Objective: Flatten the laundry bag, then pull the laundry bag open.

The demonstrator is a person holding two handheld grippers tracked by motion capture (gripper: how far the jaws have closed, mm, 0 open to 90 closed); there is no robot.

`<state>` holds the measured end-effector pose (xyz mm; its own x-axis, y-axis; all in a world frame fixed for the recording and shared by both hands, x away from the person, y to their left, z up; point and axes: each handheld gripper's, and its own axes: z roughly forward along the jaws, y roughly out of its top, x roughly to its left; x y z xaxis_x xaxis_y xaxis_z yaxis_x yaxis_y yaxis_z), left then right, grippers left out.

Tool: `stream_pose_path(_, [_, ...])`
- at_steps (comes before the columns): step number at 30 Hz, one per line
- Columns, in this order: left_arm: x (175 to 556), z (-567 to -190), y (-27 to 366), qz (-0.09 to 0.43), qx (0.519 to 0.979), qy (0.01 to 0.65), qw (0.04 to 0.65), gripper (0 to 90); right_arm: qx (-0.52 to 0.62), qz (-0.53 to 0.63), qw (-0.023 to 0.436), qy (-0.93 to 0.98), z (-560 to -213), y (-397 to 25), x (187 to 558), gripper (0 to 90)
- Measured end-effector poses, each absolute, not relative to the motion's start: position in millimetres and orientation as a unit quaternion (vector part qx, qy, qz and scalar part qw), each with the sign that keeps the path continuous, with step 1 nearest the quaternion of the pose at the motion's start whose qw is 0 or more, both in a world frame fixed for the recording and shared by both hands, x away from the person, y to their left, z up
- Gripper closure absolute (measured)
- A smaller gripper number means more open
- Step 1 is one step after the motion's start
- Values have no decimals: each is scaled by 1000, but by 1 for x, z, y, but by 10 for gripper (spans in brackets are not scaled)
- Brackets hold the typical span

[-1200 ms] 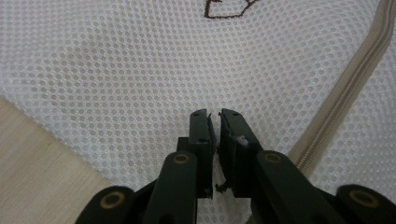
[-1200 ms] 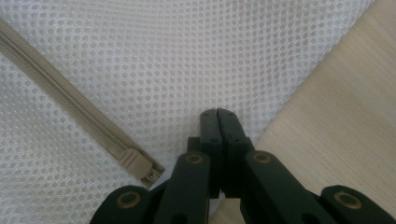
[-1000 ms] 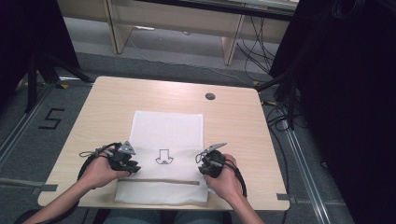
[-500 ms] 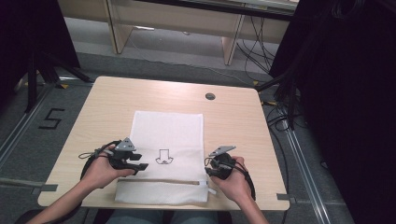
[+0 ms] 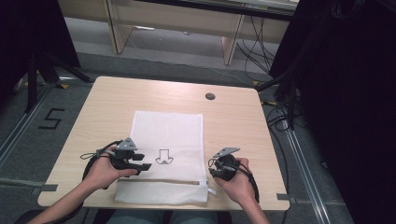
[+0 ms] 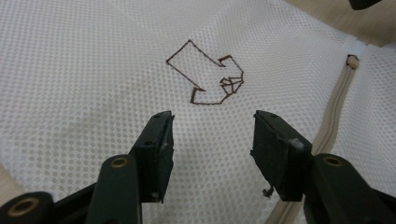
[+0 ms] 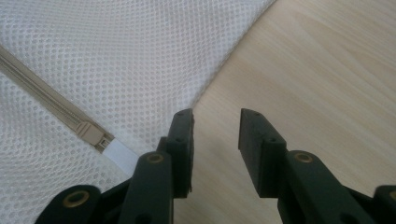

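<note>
A white mesh bag (image 5: 168, 140) lies flat on the light wooden worktop (image 5: 233, 121), spread out as a tall rectangle with its near end at the worktop's front edge. Its fabric is a fine, dotted net. A small outlined arrow-like drawing (image 6: 205, 74) in dark brown sits near the middle of the bag. A beige zip (image 7: 51, 105) runs across the bag near its front end, closed along the stretch that shows, with its slider and a white tab (image 7: 116, 151) at the right edge.
</note>
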<state>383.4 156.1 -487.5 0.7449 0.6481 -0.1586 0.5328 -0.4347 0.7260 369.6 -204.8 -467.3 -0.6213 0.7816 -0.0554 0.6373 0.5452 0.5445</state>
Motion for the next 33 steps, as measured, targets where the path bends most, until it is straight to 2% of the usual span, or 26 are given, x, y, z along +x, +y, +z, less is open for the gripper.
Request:
stream_pose_path(7, [382,-487,154,76,841,344,411,489,421,237,123,867,-462,-201,368,788])
stream_pose_path(10, [382,-487,150,73,840,342,415,511,419,227,114,872,-461,-200,364,880])
stream_pose_path(20, [380,-488,139,67,855,316,406,567,423,220,63,877,-465,-191,361,900])
stream_pose_path(27, [381,-487,134,67,858,305,408,571,445,205,29,871,-469,-182,357,900])
stream_pose_path(33, [386,-488,130,65,859,301,409,575,442,204,29,873,-471,-176,360,900])
